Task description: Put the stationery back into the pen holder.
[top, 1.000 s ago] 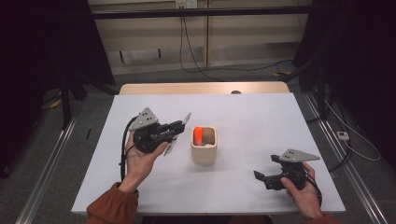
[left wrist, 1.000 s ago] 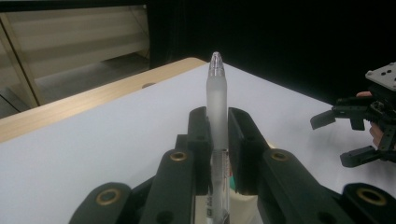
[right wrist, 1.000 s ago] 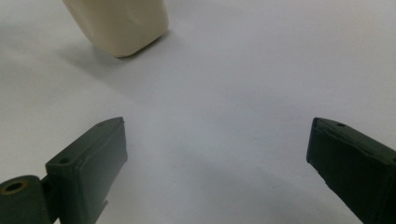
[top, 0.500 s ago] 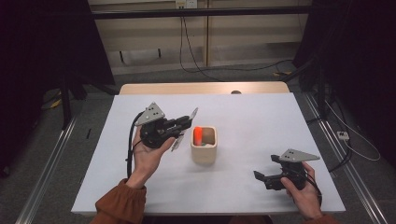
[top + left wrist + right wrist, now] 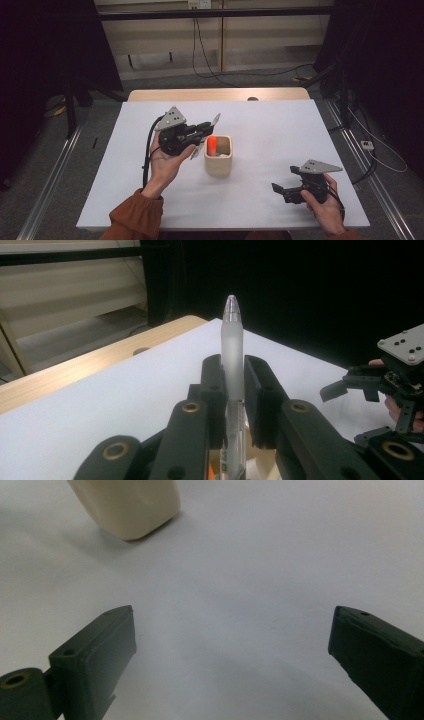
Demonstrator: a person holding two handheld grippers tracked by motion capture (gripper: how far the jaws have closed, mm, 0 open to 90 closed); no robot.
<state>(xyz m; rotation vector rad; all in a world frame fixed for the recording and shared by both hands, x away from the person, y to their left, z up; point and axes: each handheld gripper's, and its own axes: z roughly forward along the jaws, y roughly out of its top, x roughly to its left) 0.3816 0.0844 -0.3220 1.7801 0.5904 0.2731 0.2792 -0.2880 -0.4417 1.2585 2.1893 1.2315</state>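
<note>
A white table (image 5: 260,130) carries the scene, with a strip of pale wood along its far edge. Near its middle stands a cream holder (image 5: 218,160), a squarish cup with rounded corners, open at the top; an orange thing (image 5: 212,144) stands inside it at the left, its kind hard to tell.

The left claw (image 5: 206,135) is held above the table just left of the holder, lying roughly level and pointing toward it. Its jaws are drawn in close and pinch a pen (image 5: 233,355) between the pads. The pen has a frosted, translucent white barrel ending in a clear, rounded cap tip; lower down, between the jaws, the barrel turns clear with dark print on it. In the high view the pen slants from above the holder's left rim up and away, crossing the claw at an angle.

The right claw (image 5: 279,191) sits low at the near right corner of the table, well apart from the holder, its jaws spread wide with only bare table between them.
</note>
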